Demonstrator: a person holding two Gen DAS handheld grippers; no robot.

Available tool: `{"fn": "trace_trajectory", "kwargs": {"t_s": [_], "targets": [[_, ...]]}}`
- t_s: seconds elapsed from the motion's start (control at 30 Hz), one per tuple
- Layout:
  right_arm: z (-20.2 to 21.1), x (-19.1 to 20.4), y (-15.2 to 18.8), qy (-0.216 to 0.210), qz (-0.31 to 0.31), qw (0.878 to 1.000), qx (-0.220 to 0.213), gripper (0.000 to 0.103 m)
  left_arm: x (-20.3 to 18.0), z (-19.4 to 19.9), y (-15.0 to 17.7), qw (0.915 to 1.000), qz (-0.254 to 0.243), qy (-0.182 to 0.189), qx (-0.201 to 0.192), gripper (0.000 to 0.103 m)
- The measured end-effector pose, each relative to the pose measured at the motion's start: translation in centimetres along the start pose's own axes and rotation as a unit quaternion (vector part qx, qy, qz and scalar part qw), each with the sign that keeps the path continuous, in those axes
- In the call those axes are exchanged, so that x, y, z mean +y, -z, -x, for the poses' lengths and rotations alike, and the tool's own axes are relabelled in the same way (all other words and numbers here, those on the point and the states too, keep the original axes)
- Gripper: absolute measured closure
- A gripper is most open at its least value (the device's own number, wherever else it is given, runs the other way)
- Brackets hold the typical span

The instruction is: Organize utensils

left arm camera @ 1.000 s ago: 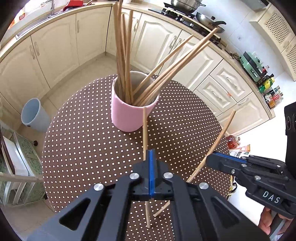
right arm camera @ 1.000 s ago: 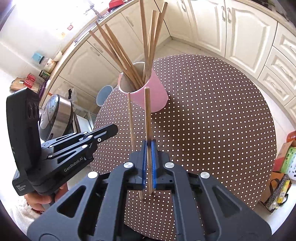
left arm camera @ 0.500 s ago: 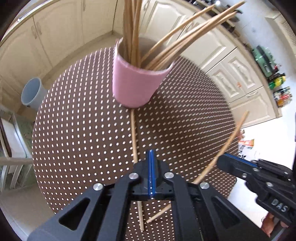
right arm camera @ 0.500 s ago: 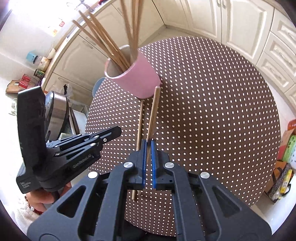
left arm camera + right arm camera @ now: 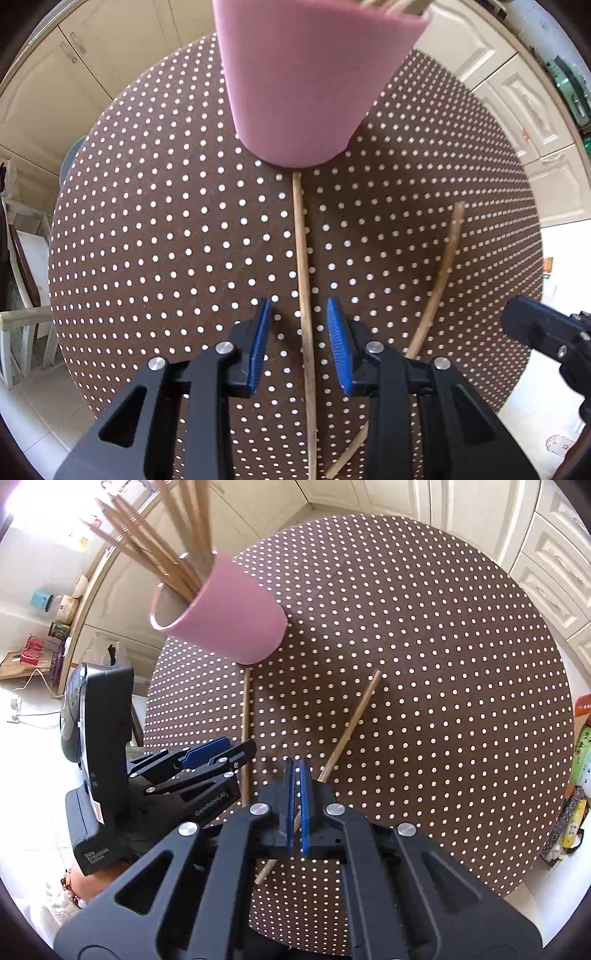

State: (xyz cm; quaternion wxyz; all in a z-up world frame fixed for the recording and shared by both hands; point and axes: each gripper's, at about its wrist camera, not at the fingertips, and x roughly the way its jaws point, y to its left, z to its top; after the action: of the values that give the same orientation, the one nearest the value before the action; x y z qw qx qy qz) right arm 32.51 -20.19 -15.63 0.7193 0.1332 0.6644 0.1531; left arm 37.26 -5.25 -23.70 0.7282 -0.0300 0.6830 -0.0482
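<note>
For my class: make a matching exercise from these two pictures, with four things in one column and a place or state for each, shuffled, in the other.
Things
1. pink cup
2. straight chopstick
3. slanted chopstick
4. left gripper

States
A. jaws apart and opening
B. clamped between shut blue pads
C. upright, full of chopsticks
D. flat on the table, one end by the cup's base

Pairs: 1-C, 2-D, 3-B, 4-A

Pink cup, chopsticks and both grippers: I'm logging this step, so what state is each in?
Pink cup: upright on the table, holding chopsticks.
Left chopstick: lying flat, released.
Right chopstick: clamped.
Left gripper: opening, straddling the left chopstick.
Right gripper: shut on the right chopstick.
</note>
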Motion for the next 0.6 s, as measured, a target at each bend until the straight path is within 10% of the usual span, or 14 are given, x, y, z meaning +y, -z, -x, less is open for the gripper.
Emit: {"fn": "trace_trajectory", "kwargs": {"t_s": [0.47, 0.6], "targets": [[-4.9, -3.9, -0.7, -0.010, -0.125, 0.991, 0.041, 0.099, -0.8, -0.5, -1.3, 0.9999, -0.001, -0.012, 0.002, 0.075], [-5.8, -4.0, -0.9, -0.008, -0.145, 0.989, 0.039, 0.057, 0.1, -0.5, -1.4, 0.9999, 0.009, -0.002, 0.008, 0.075]]}}
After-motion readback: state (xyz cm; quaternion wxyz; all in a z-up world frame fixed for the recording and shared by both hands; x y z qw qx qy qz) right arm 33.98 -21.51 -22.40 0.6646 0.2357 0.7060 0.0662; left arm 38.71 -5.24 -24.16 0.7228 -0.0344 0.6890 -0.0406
